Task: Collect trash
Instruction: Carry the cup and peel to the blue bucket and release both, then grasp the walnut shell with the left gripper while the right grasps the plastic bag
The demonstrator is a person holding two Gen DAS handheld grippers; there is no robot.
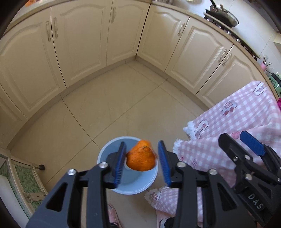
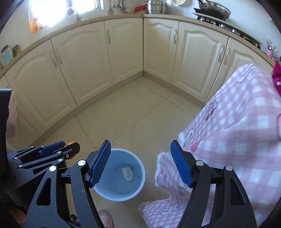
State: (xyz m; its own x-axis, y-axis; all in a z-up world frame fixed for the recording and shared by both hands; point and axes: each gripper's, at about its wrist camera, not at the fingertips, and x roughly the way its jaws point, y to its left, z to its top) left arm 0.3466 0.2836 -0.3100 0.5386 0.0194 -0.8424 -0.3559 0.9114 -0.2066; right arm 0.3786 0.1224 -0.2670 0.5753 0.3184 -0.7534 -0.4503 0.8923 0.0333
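A blue trash bin (image 1: 140, 185) stands on the tiled floor; it also shows in the right wrist view (image 2: 121, 194), with a scrap of white paper (image 2: 127, 173) at its bottom. An orange peel (image 1: 141, 156) is between the fingers of my left gripper (image 1: 142, 162), above the bin; the jaws stand apart and the peel touches neither pad clearly. My right gripper (image 2: 140, 164) is open and empty above the bin's right rim; it shows at the right of the left wrist view (image 1: 240, 143).
A table draped with a pink checked cloth (image 2: 237, 133) stands right of the bin. Cream cabinets (image 1: 84, 43) line the far walls. A pan sits on the stove (image 2: 213, 8). A green-panelled frame (image 1: 22, 178) is at the left. A pink slipper (image 2: 105, 219) lies below.
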